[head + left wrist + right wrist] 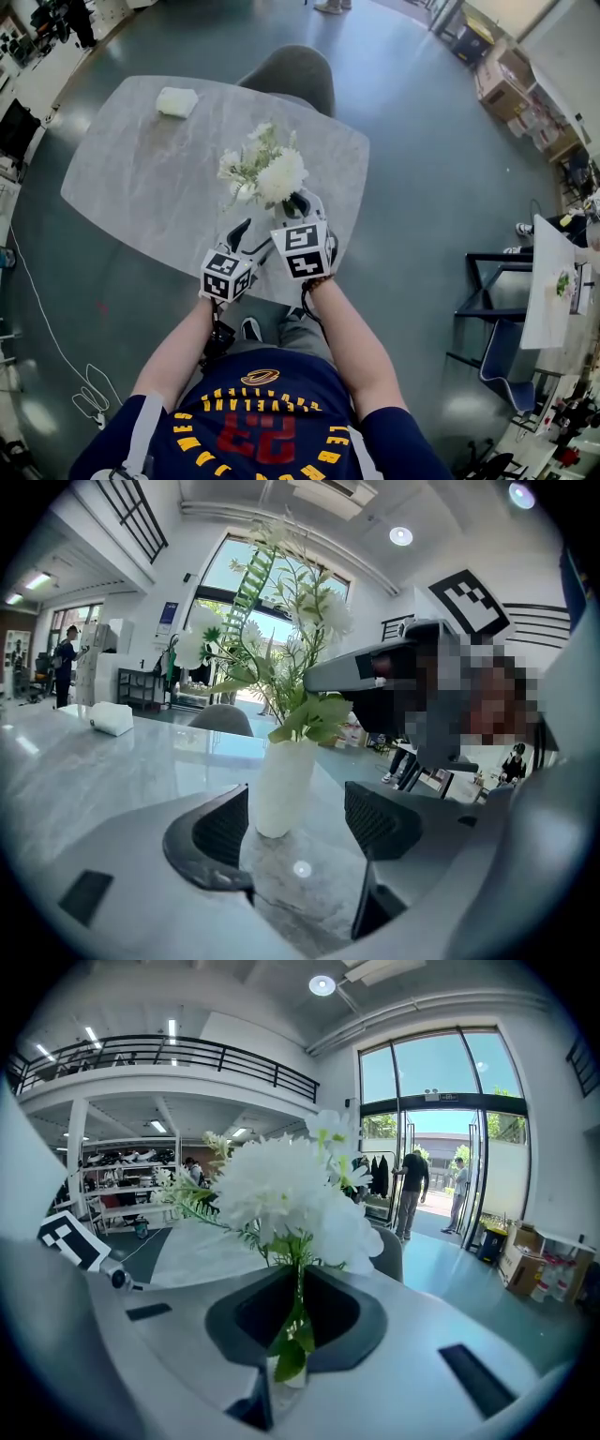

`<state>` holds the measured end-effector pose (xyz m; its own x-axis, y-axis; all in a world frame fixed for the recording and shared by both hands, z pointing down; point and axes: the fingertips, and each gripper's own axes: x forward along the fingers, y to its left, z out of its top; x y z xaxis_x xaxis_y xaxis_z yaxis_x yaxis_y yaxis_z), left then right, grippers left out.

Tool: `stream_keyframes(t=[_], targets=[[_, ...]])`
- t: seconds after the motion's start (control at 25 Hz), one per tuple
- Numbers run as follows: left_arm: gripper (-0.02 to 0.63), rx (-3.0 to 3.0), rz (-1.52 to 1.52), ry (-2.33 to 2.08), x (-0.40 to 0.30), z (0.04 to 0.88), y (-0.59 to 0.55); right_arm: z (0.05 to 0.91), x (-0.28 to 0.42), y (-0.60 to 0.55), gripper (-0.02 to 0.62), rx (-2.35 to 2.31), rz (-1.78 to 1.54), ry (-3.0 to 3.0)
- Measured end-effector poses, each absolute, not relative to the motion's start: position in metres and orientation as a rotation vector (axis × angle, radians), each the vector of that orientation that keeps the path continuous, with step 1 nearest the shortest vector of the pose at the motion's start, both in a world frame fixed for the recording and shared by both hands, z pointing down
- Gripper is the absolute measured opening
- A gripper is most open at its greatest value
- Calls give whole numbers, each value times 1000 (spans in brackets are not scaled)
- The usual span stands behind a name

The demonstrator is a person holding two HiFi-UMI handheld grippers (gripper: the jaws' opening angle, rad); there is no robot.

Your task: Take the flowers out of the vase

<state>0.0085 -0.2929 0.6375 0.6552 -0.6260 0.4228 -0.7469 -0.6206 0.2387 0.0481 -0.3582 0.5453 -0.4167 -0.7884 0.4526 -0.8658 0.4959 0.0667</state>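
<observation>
Right gripper view: jaws pinched on the stems, flowers still in the vase

Right gripper [298,1279] is clamped on the thin green stems [300,1302] just under the white flowers [281,1185]. They stand in a slim white vase [281,785] near the front edge of the marble table [131,178]. Left gripper [300,822] has its jaws apart, flanking the vase base with no visible contact. The bunch looks light, with bendy stems and crushable blooms, so hold the stems. The vase may tip.

One vase [281,785], one bunch of white flowers [267,169], one marble table [141,178], one grey chair [295,75], one white bundle [176,101], two grippers: left gripper [295,822], right gripper [298,1288].
</observation>
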Motion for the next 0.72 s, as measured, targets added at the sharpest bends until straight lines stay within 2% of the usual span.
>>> stream_keyframes(t=[0.72], targets=[[321, 2492, 398, -1073, 5, 631, -288, 529, 57, -354, 37, 1457, 261, -2348]])
